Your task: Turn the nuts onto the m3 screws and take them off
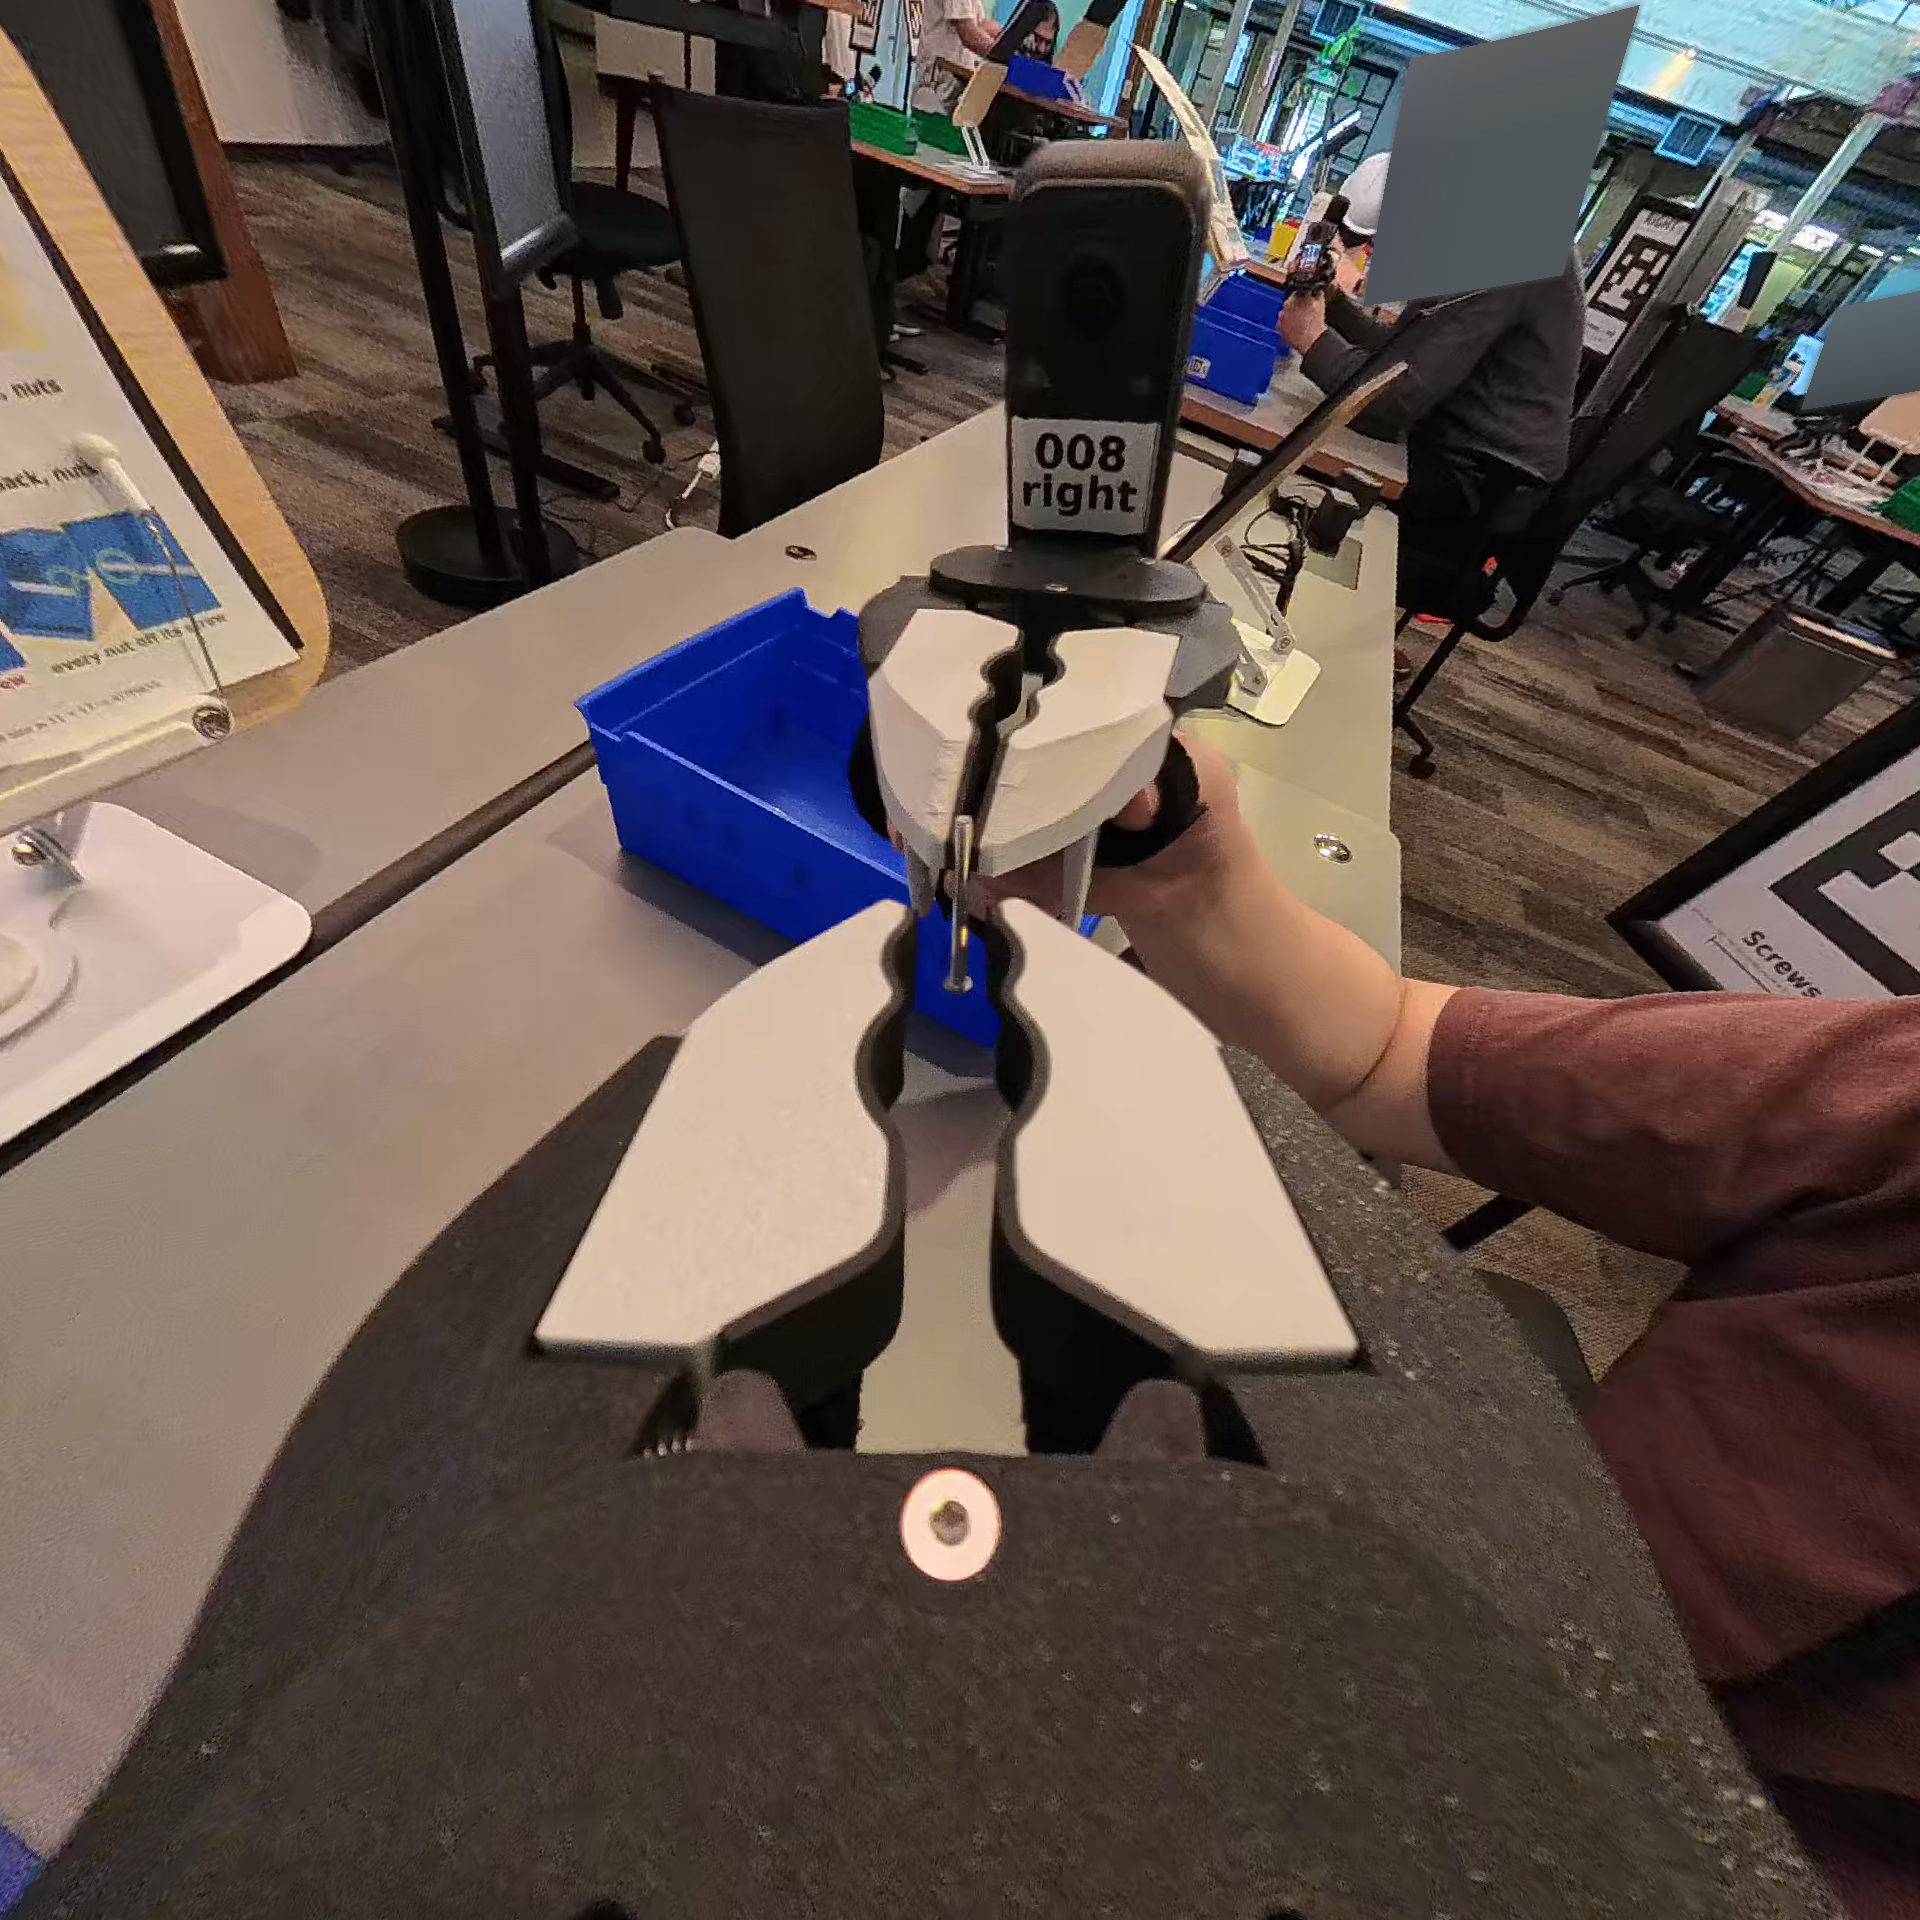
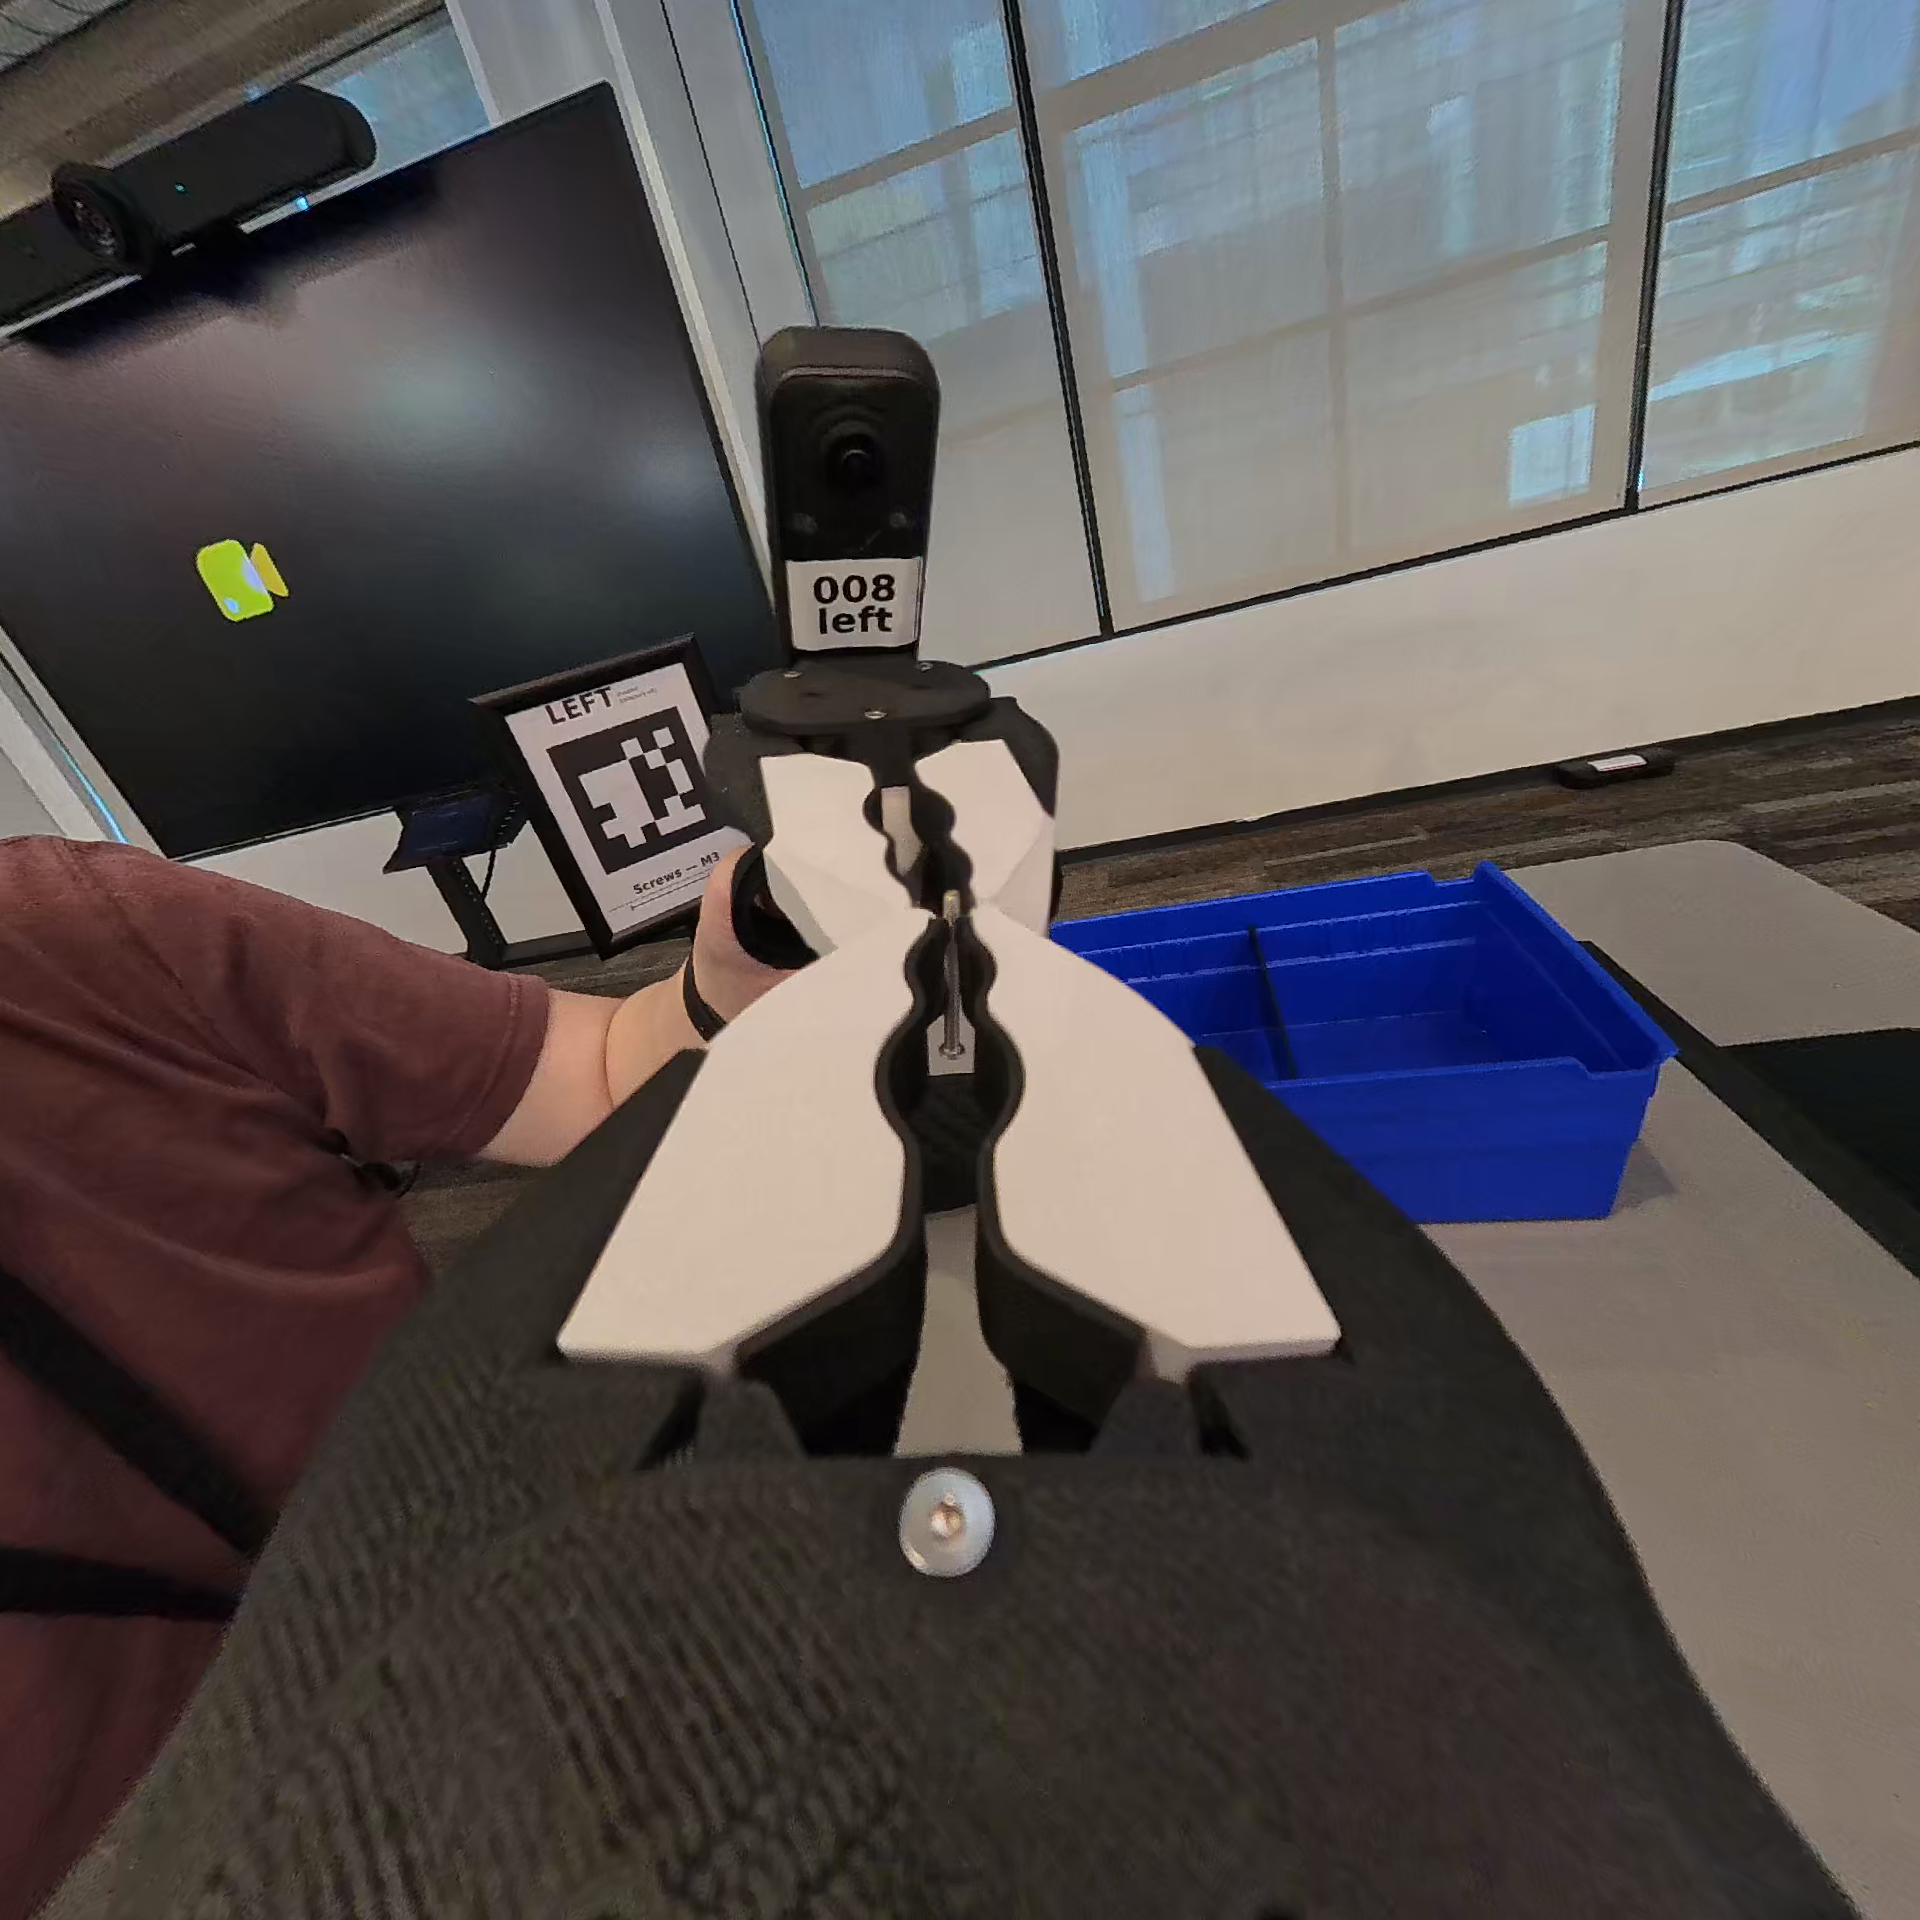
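Note:
A thin metal screw (image 1: 958, 914) lies between the tips of the two grippers, which face each other above the table. My right gripper (image 2: 953, 925) is shut on the screw (image 2: 949, 987), and its thicker end sits inside the jaws. In the left wrist view the right gripper (image 1: 954, 862) shows with its jaws together. My left gripper (image 1: 954, 920) has its jaws narrowly apart around the screw's near end, with a gap on each side. It also shows in the right wrist view (image 2: 935, 899). I cannot tell whether the ring-like end is a nut or the head.
A blue bin (image 1: 727, 790) stands on the grey table (image 1: 312, 1143) just behind the grippers; it shows with a divider in the right wrist view (image 2: 1455, 1143). A sign stand (image 1: 125, 582) is at the left and framed marker cards (image 1: 1818, 904) (image 2: 634, 800) at the side. A person (image 1: 1475, 395) sits beyond. Less than 4 cm separates the two grippers' tips.

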`<move>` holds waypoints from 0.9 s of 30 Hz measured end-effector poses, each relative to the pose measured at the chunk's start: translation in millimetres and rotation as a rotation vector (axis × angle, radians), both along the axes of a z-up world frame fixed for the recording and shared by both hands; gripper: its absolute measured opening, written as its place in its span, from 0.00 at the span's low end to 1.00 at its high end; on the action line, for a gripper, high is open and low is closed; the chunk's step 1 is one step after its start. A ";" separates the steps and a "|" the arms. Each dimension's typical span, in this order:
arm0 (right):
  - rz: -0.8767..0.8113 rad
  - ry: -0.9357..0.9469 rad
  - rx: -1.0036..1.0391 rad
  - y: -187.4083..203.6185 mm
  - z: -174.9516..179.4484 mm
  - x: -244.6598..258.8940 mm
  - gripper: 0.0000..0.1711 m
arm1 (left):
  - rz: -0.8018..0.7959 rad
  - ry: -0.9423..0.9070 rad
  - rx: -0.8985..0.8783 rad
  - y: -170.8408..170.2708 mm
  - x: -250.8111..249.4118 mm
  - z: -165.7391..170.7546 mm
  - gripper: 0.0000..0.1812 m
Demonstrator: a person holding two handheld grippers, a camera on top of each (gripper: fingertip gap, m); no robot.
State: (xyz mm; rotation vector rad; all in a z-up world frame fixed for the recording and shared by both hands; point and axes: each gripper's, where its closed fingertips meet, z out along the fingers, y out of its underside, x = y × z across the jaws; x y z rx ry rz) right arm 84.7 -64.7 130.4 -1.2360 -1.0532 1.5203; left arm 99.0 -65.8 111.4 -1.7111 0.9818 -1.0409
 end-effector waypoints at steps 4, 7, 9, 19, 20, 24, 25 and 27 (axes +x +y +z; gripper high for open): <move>-0.008 0.018 -0.002 1.6 1.9 0.6 0.01 | -0.020 -0.011 -0.026 2.1 1.4 -2.8 0.04; -0.007 0.019 -0.014 4.7 0.0 0.9 0.01 | -0.030 -0.020 -0.048 5.0 4.1 -5.7 0.04; -0.016 0.035 -0.024 8.5 0.1 1.6 0.01 | -0.046 -0.021 -0.068 5.8 6.5 -8.9 0.02; -0.074 0.066 0.001 21.0 4.0 7.7 0.11 | -0.002 -0.032 -0.018 18.7 3.0 -9.2 0.01; -0.086 0.066 0.018 21.7 6.2 10.9 0.13 | 0.000 -0.045 0.001 19.3 0.3 -6.7 0.01; -0.157 -0.071 0.121 27.1 -2.3 23.3 0.12 | 0.026 -0.100 0.136 18.8 -20.0 9.5 0.01; -0.164 -0.156 0.141 28.3 -12.7 25.1 0.12 | 0.037 -0.116 0.180 18.0 -26.4 14.4 0.01; -0.197 -0.374 0.190 34.5 -44.5 30.1 0.13 | 0.060 -0.141 0.239 16.9 -38.8 22.4 0.01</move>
